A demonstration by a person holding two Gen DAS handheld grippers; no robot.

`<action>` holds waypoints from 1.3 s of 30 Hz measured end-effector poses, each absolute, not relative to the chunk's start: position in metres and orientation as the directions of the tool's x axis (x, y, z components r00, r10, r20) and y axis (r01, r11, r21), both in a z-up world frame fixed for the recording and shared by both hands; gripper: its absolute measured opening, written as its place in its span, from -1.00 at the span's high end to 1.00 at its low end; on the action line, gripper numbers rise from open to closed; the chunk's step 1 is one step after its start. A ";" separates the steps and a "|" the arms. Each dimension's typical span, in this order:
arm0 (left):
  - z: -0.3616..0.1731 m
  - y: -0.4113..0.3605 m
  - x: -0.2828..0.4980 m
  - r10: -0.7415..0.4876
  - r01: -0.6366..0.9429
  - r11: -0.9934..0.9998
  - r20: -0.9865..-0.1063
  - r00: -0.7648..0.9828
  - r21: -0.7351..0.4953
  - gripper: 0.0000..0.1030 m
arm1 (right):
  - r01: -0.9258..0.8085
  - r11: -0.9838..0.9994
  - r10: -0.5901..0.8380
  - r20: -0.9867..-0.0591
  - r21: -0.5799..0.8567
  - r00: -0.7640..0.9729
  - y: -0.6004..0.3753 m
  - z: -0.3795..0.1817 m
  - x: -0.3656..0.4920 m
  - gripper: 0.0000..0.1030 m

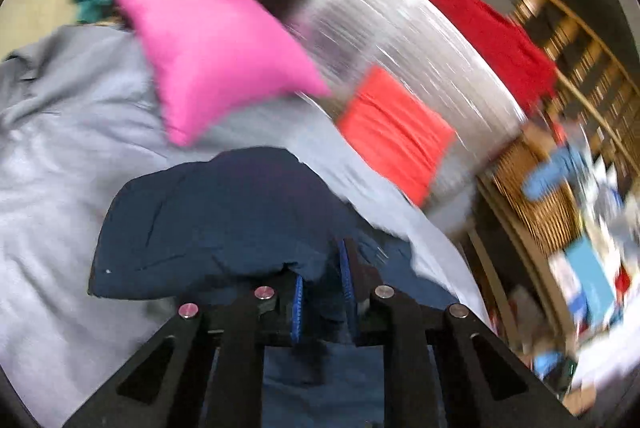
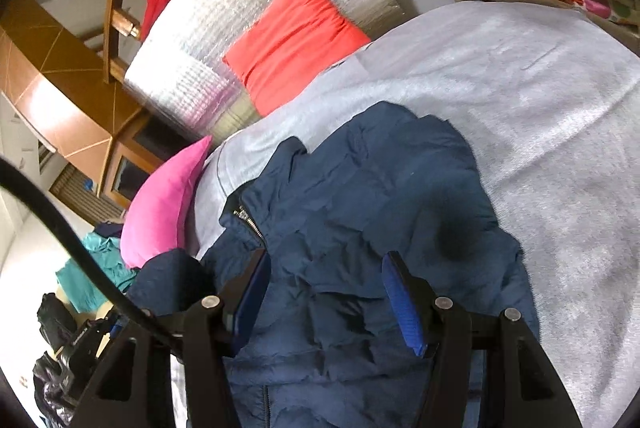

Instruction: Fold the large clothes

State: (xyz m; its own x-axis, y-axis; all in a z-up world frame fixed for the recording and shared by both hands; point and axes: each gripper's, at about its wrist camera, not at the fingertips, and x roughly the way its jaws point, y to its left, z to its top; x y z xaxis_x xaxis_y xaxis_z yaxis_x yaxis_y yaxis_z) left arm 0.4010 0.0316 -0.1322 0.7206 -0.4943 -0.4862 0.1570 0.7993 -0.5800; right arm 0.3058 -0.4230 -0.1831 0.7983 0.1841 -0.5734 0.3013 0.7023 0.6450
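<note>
A navy blue padded jacket (image 1: 208, 220) lies bunched on a grey blanket (image 1: 60, 156). My left gripper (image 1: 322, 268) is shut on a fold of the jacket and lifts it; the view is blurred by motion. In the right wrist view the jacket (image 2: 360, 188) spreads over the grey blanket (image 2: 520, 88), with its zip collar (image 2: 248, 220) at the left. My right gripper (image 2: 324, 268) is open just above the jacket's middle, with cloth between its blue pads but not pinched.
A pink pillow (image 1: 216, 52) and an orange-red pillow (image 1: 396, 132) lean on a silver foil sheet (image 1: 400, 28). A red cloth (image 1: 492, 32) hangs on a wooden frame. Teal cloth (image 2: 92, 268) and a black cable (image 2: 72, 240) lie at the left. A wicker basket (image 1: 532, 188) stands at the right.
</note>
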 end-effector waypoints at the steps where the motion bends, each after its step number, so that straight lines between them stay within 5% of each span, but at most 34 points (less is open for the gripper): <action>1: -0.136 0.017 0.399 -0.509 0.174 0.801 -0.499 0.701 -0.572 0.70 | 0.305 0.700 0.180 -0.573 0.646 0.799 -0.426 -0.183 0.304 -0.20; 8: -0.192 -0.062 0.411 -0.550 0.204 0.824 -0.663 0.507 -0.528 0.64 | 0.338 0.656 0.165 -0.566 0.674 0.808 -0.453 -0.184 0.295 -0.20; 11: -0.211 -0.063 0.412 -0.594 0.168 0.799 -0.712 0.375 -0.577 0.39 | 0.349 0.629 0.173 -0.562 0.695 0.809 -0.460 -0.186 0.295 -0.20; 13: -0.211 -0.055 0.411 -0.655 0.149 0.751 -0.698 0.289 -0.643 -0.09 | 0.350 0.616 0.179 -0.558 0.706 0.810 -0.463 -0.187 0.294 -0.20; 16: -0.201 -0.035 0.399 -0.695 0.127 0.711 -0.664 0.276 -0.692 -0.49 | 0.346 0.611 0.178 -0.549 0.712 0.817 -0.464 -0.184 0.291 -0.20; 18: -0.193 -0.015 0.394 -0.685 0.101 0.713 -0.660 0.307 -0.693 -0.58 | 0.341 0.605 0.180 -0.540 0.720 0.822 -0.465 -0.182 0.289 -0.20; 34: -0.224 0.054 0.429 -0.696 -0.137 0.483 -0.474 0.540 -0.865 -0.50 | 0.298 0.685 0.207 -0.569 0.665 0.796 -0.438 -0.185 0.298 -0.20; 35: -0.225 0.055 0.430 -0.686 -0.141 0.477 -0.468 0.557 -0.867 -0.41 | 0.296 0.690 0.206 -0.572 0.660 0.794 -0.436 -0.186 0.299 -0.20; 37: -0.226 0.052 0.434 -0.668 -0.149 0.495 -0.484 0.566 -0.856 0.20 | 0.296 0.695 0.206 -0.576 0.655 0.791 -0.435 -0.187 0.299 -0.20; 39: -0.224 0.046 0.436 -0.649 -0.142 0.529 -0.507 0.567 -0.836 0.53 | 0.301 0.697 0.198 -0.578 0.651 0.792 -0.435 -0.187 0.299 -0.20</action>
